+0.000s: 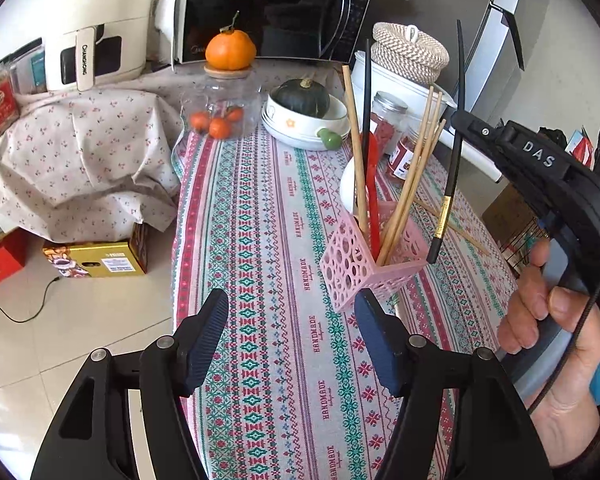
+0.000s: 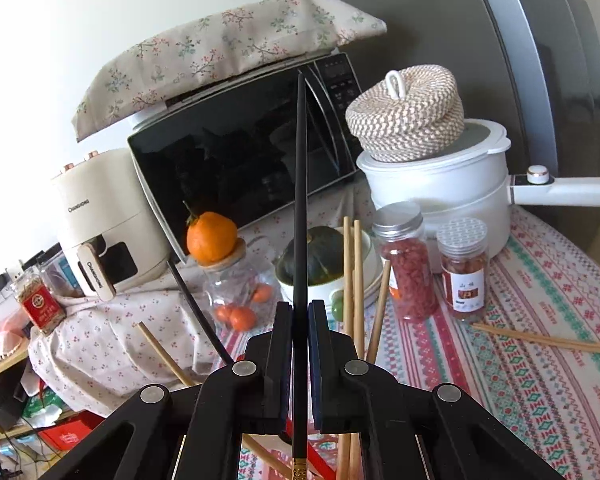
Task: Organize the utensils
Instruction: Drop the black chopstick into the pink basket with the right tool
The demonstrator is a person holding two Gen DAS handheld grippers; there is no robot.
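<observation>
While the right gripper (image 2: 300, 316) clamps a black chopstick (image 2: 301, 208) upright, its lower end hangs just above the pink holder (image 1: 370, 258), seemingly beside the rim; the open left gripper (image 1: 290, 340) waits near it, empty.

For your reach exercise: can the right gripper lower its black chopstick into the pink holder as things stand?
Probably yes: the black chopstick, clamped in the right gripper, hangs just beside the pink holder, whose open top is only partly filled.
</observation>
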